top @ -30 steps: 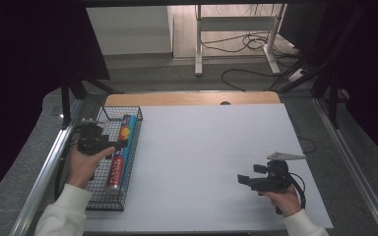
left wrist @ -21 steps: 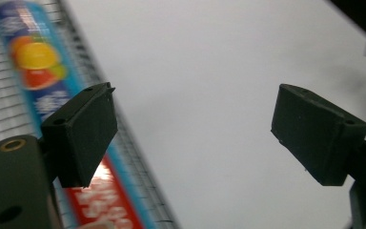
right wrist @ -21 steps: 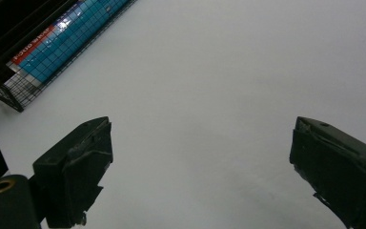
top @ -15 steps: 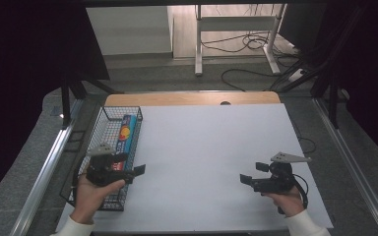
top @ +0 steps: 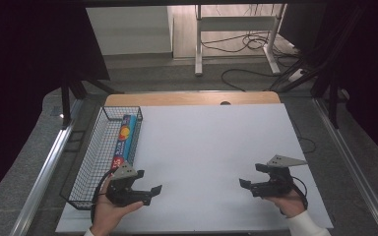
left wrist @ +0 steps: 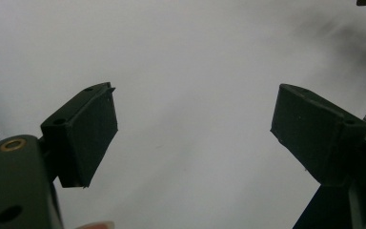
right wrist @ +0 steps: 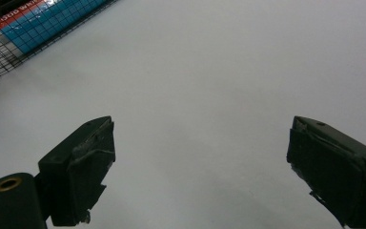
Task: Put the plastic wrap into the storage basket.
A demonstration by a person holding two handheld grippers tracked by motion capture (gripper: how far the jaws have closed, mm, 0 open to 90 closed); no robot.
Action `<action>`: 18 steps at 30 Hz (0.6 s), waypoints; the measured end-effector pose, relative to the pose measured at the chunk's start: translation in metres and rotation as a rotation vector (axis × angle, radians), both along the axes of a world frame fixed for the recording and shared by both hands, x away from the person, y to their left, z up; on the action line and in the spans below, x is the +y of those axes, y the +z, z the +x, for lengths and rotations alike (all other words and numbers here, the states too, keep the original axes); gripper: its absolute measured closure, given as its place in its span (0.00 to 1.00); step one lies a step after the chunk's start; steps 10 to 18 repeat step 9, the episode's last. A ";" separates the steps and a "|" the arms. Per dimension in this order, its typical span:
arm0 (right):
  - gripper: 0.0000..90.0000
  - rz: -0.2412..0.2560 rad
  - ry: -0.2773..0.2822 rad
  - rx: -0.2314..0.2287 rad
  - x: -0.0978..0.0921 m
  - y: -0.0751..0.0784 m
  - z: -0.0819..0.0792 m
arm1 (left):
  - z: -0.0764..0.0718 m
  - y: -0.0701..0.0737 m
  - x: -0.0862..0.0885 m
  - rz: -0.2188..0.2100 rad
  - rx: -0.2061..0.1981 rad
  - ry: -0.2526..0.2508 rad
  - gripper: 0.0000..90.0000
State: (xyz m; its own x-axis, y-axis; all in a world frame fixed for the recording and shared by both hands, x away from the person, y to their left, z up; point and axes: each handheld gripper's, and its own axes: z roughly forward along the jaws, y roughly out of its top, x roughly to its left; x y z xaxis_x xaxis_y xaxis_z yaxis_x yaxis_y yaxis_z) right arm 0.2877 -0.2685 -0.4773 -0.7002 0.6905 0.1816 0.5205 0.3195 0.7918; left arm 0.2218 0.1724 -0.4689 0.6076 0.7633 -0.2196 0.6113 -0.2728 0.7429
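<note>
Blue cardboard box of food wrap (top: pixel 124 140), long and narrow with a red end and a round orange mark on its top, lies flat inside the black wire-mesh basket (top: pixel 86 169) at the left edge of the white worktop (top: pixel 206 147). It rests along the basket's right wall, its length running from the far end toward the near end. In the right gripper view the same box (right wrist: pixel 47 24) shows through the mesh (right wrist: pixel 5 55) in the upper left corner, white lettering on its red strip.

Just beside the basket's near right corner, the left gripper (top: pixel 150 192) is held low over the worktop in the person's left hand (top: pixel 109 212), pointing rightward across the bare white surface. Its two black jaws stand wide apart with nothing between them; the left gripper view (left wrist: pixel 193 129) confirms this, with only plain white worktop in the gap and a sliver of mesh at the far left edge.

Well apart from it, near the right front of the worktop, the right gripper (top: pixel 248 177) sits in the person's right hand (top: pixel 290 201), pointing left. Its jaws are likewise spread wide and empty, as the right gripper view (right wrist: pixel 200 157) shows. A grey three-cornered plate tops each gripper.
</note>
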 end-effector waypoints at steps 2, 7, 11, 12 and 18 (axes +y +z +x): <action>0.11 -0.012 0.007 -0.001 0.000 0.000 0.000 | 0.000 -0.001 0.001 -0.001 -0.001 0.004 0.18; 0.11 -0.050 0.009 -0.031 0.000 -0.002 -0.001 | 0.000 -0.006 0.003 0.000 0.007 0.005 0.17; 0.11 -0.053 0.008 -0.049 0.000 -0.001 -0.002 | 0.000 -0.009 0.003 0.010 0.013 0.006 0.17; 0.11 -0.053 0.008 -0.049 0.000 -0.001 -0.002 | 0.000 -0.009 0.003 0.010 0.013 0.006 0.17; 0.11 -0.053 0.008 -0.049 0.000 -0.001 -0.002 | 0.000 -0.009 0.003 0.010 0.013 0.006 0.17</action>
